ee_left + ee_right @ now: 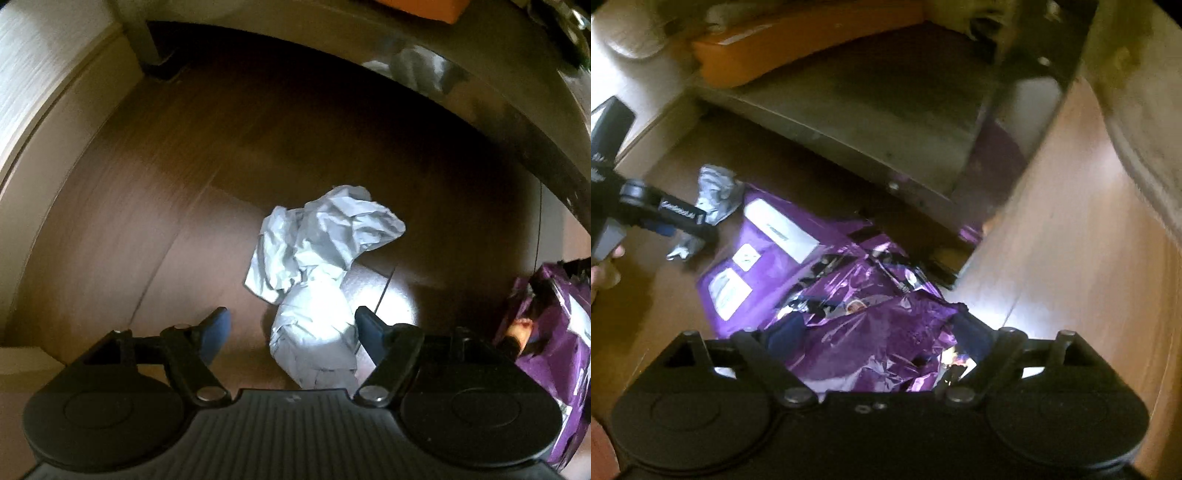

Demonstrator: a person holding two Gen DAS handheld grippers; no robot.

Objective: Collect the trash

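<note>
Paper: crumpled white wad on the floor, dead centre of the left wrist view, lower end between the left fingers.
Left gripper: open, pointing steeply down; blue fingers straddle the wad, right one touching or just beside it, left one apart.
Bag: purple foil wrapper, creased, white labels, on the floor at 3 o'clock of the paper, running under the right gripper.
Right gripper: spread wide over the bag's near end; not pinching it, as far as I can tell.
Handling, paper: light, soft, springy; will crush, not break. Best pinched across the dense lower lump, not the loose top flap.
Handling, bag: light, thin, slick foil; likely to slide. Grip a crumpled ridge.
Surroundings: low metal shelf at 12 o'clock.
</note>
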